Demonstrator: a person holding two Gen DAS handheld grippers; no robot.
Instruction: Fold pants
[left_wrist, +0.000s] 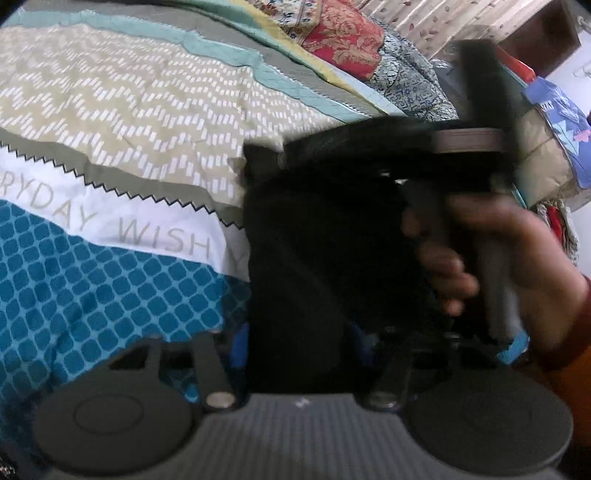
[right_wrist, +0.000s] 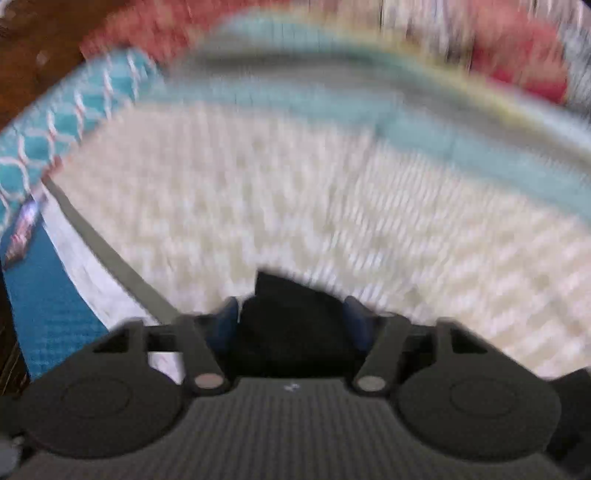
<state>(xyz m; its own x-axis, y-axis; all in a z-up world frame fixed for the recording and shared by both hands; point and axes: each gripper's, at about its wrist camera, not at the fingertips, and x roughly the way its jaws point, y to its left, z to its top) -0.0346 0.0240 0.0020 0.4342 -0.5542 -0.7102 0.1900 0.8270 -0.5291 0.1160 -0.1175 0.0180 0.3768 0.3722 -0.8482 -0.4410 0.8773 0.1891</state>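
Left wrist view: the left gripper (left_wrist: 308, 354) had its jaws closed onto a thick bunch of the black pants (left_wrist: 314, 258), the cloth filling the gap between the blue pads and rising in front of the lens. Just beyond, the right hand (left_wrist: 491, 266) held the other tool's handle level with the same cloth, so both ends seemed to be lifted together, probably to carry one edge over for a fold.

In the right wrist view the right gripper (right_wrist: 291, 325) likewise pinched a dark wad of pants (right_wrist: 291, 314) between its blue pads (right_wrist: 225, 321), jaws narrowed onto it. That picture was heavily smeared, which suggested fast movement.

The pants hung above a patterned bedspread (left_wrist: 129, 122) with beige zigzag, teal and blue lattice bands. On its white band, grey letters read "RYDAY WISH" (left_wrist: 122, 225), cut off at both ends. Floral quilts (left_wrist: 354, 40) were piled at the far edge.
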